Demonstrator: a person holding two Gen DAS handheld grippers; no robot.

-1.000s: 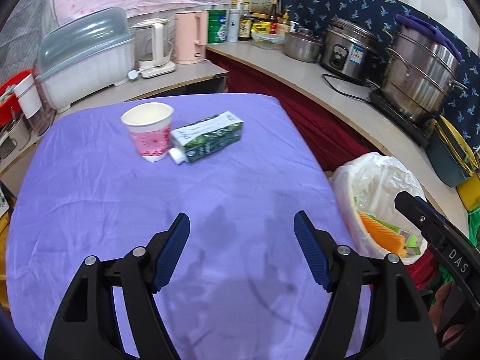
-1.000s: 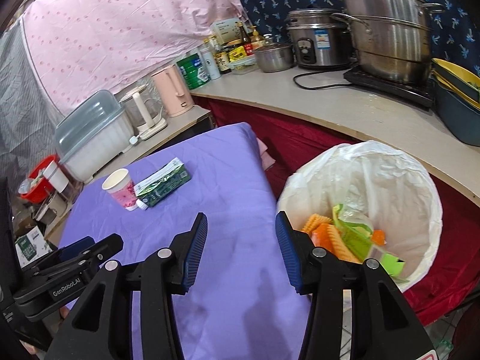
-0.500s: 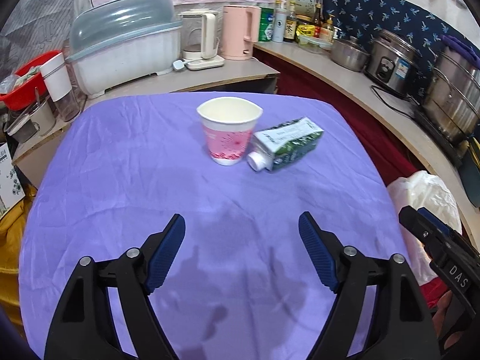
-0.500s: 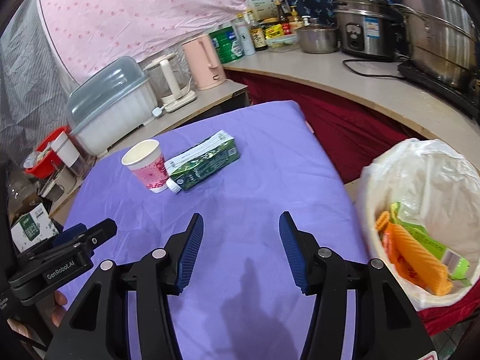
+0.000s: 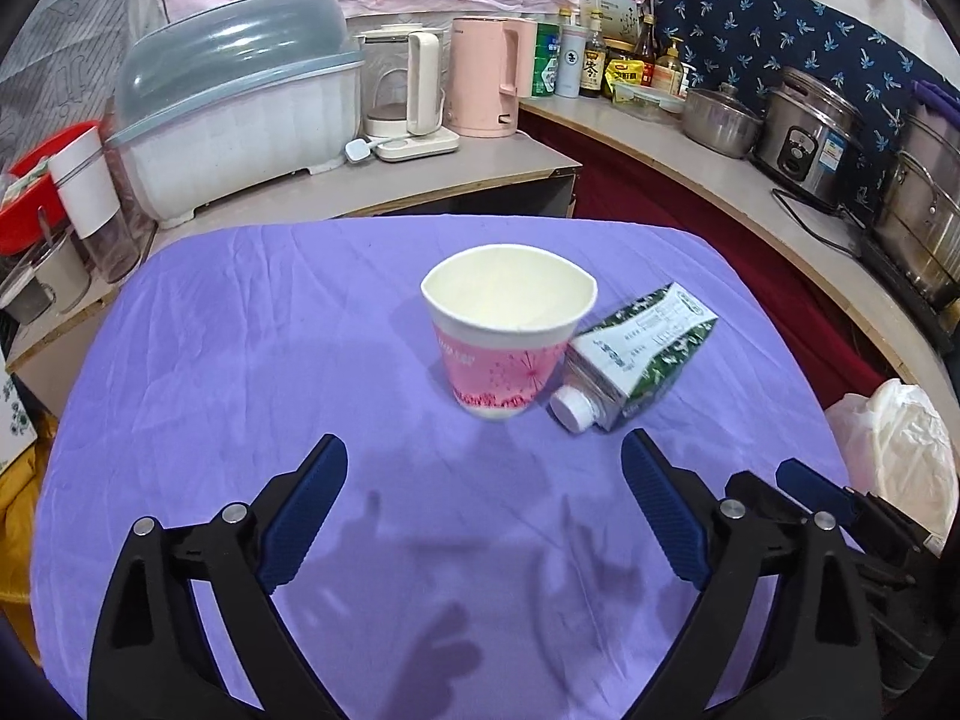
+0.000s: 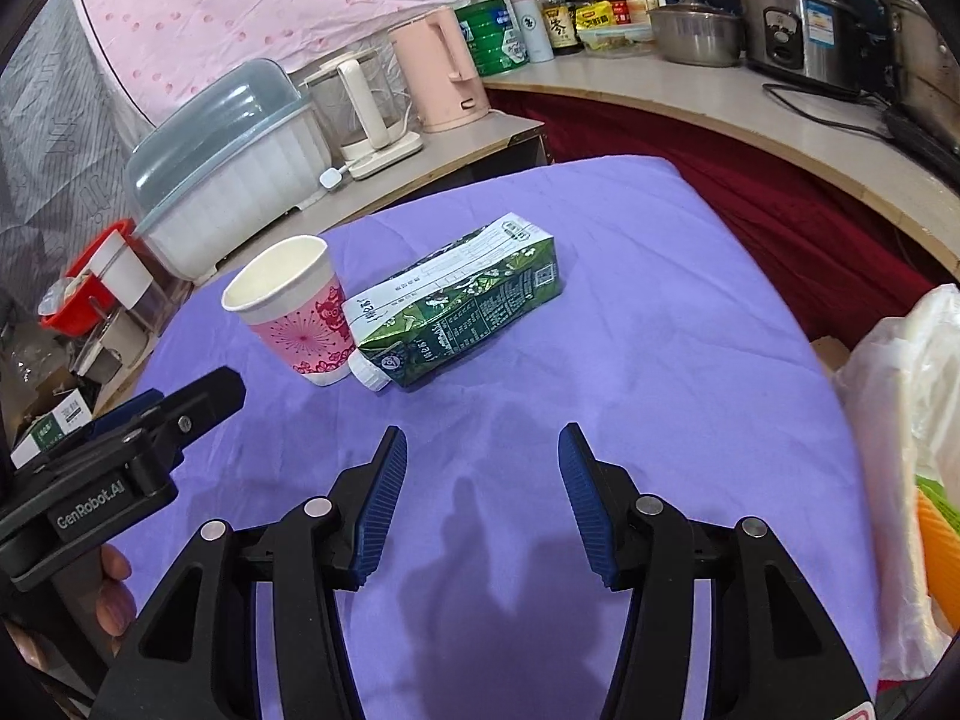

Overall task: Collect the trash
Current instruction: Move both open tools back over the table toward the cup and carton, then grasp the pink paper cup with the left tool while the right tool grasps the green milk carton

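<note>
So the table [image 5: 240, 360] has a wrinkly purple cloth [image 6: 690, 360] draped right over it. Sitting on the cloth: a pink-and-white paper cup [image 5: 504, 354], upright, and a green carton [image 6: 462, 300] flopped on its side just beside it, white cap [image 5: 573, 409] pointing toward the camera.

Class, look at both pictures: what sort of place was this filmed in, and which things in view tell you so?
Most likely a home kitchen. A pink electric kettle and a rice cooker stand on the counter, with sauce bottles lined up behind. A covered dish rack sits nearby.
</note>
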